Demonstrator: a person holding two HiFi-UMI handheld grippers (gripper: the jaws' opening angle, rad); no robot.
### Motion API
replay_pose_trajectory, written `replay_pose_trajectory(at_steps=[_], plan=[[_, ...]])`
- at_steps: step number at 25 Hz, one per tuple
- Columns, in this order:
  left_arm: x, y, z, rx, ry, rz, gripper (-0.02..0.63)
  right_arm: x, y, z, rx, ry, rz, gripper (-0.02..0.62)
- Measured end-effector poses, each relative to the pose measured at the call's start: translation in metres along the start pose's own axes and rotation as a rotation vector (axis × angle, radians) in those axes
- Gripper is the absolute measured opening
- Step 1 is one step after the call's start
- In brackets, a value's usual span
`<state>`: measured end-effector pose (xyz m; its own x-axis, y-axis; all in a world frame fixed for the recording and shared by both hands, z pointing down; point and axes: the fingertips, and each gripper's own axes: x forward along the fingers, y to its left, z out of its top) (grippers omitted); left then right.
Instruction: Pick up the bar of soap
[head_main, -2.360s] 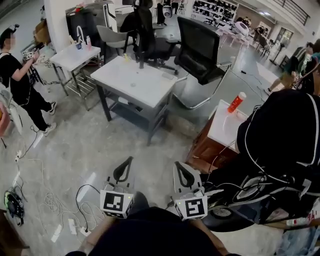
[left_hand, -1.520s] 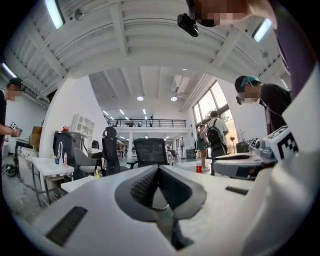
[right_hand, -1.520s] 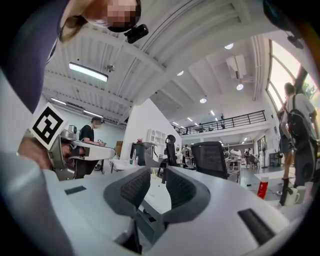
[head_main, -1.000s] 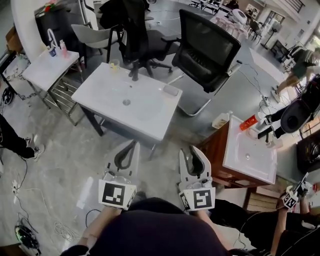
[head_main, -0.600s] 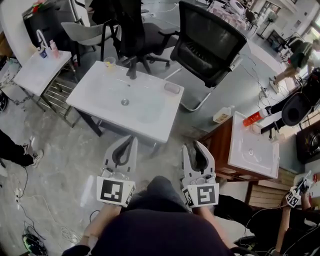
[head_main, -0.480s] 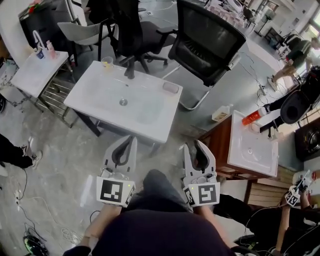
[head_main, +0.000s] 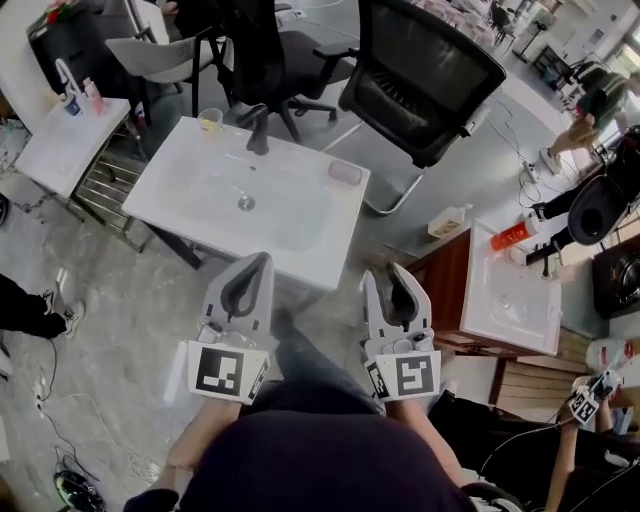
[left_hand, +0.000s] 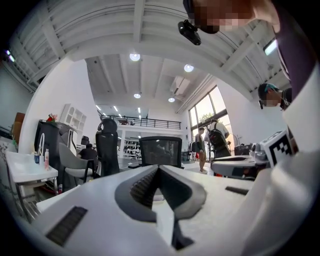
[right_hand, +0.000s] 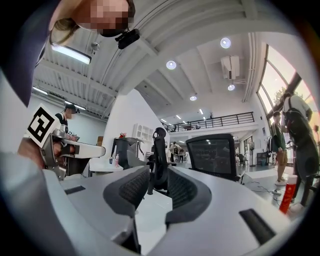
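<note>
While both grippers point level at the near side of the white sink (head_main: 200, 185), the bar of soap (head_main: 344, 172) lies on the sink's flat top at its far right corner, well apart from either gripper. It is a small pale block with rounded corners, and nothing touches it.

The left gripper (head_main: 262, 260) has its tips over the sink's near edge. Its own view shows the two fingers (left_hand: 142, 185) closed against each other at the tips, with nothing between them. The right gripper (head_main: 387, 272) sits just off the sink's near right corner. Its fingers (right_hand: 131, 190) stand a little apart with an empty gap between them, so it holds nothing.

On the sink, the round drain (head_main: 246, 202) lies near the middle of the basin. A black tap (head_main: 258, 130) stands at the far edge, and a small clear cup (head_main: 210, 120) stands to the left of the tap, at the far left corner. Behind the sink, on its right, is a black mesh office chair (head_main: 430, 75). To the sink's left stands a small white table (head_main: 60, 145) with a few bottles on it. To the sink's right is a second basin (head_main: 520, 310) on a wooden cabinet, with an orange bottle (head_main: 510, 237) at its far edge.
</note>
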<state>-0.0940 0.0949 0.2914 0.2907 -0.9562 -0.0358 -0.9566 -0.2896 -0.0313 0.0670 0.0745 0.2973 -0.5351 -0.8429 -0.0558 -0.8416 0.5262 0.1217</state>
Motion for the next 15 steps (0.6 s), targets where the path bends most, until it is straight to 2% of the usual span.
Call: replay_pose_trajectory(at_steps=[9,15], plan=[[0.086,0.032,-0.002,-0.005,0.012,-0.065,0.0,0.085,-0.019,-0.012,-0.006,0.006,0.004,0.106],[0.152,0.057,-0.004,0.003,0.012,-0.111,0.0,0.146,-0.048,-0.021,-0.018,0.004,-0.01,0.106]])
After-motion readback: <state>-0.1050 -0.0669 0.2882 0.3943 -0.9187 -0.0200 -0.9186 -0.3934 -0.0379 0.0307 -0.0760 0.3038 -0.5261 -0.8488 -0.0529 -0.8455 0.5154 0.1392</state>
